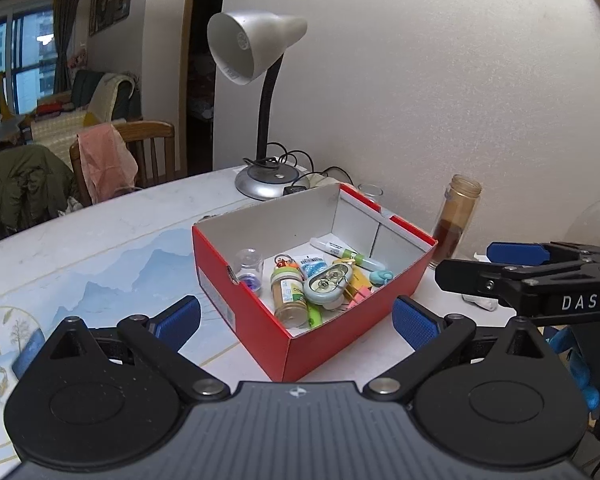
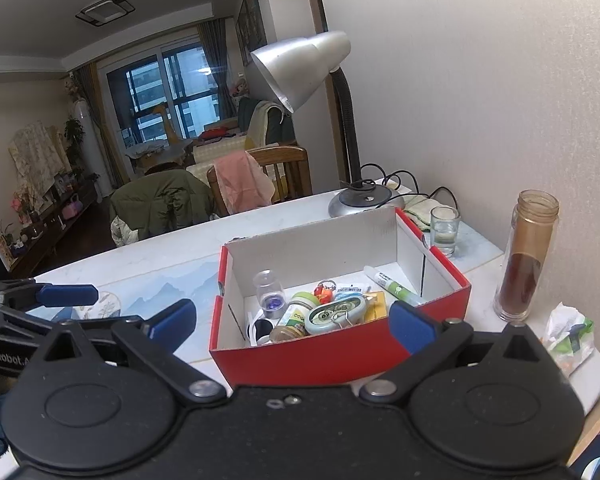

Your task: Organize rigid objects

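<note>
A red cardboard box point(image 1: 256, 332) stands on the table point(image 1: 112, 216) and also shows in the right wrist view point(image 2: 300, 360). Inside lie a spice jar point(image 1: 289, 298), a small clear bottle point(image 1: 249, 266), an oval tin point(image 1: 327, 285), a glue tube point(image 1: 340, 250) and other small items. My left gripper point(image 1: 298, 320) is open and empty, held above the box's near corner. My right gripper point(image 2: 292, 322) is open and empty, held in front of the box's near wall. Each gripper shows in the other's view: the right one point(image 1: 516, 264), the left one point(image 2: 52, 300).
A silver desk lamp point(image 1: 260, 80) with a cable stands behind the box by the wall. A tall jar of brown powder point(image 2: 526, 256) and a drinking glass point(image 2: 444, 230) stand to the right. Crumpled wrappers point(image 2: 568, 332) lie near the right edge. A chair with pink cloth point(image 1: 108, 156) is beyond the table.
</note>
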The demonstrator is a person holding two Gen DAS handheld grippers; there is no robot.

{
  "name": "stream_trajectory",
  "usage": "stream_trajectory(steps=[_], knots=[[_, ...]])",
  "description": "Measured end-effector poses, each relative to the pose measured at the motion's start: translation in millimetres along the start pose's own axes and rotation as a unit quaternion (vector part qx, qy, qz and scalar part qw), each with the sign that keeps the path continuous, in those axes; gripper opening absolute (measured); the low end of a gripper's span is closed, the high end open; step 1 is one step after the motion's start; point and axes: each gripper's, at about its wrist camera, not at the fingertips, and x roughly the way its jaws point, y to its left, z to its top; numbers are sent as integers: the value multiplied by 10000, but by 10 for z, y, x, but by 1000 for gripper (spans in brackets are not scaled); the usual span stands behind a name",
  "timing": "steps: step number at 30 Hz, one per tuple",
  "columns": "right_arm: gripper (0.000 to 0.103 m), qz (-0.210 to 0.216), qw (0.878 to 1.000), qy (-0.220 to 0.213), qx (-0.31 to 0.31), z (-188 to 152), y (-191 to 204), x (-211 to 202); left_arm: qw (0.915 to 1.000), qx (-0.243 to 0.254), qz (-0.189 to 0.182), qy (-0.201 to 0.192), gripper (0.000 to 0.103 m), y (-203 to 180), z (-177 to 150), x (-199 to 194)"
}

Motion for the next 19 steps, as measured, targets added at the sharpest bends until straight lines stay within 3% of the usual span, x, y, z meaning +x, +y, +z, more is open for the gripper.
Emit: stream_trajectory(steps=[19], knots=[[103,-45,10000,29,33,-26,-6,-42,9999,36,126,-9,103,-4,-41,-80]])
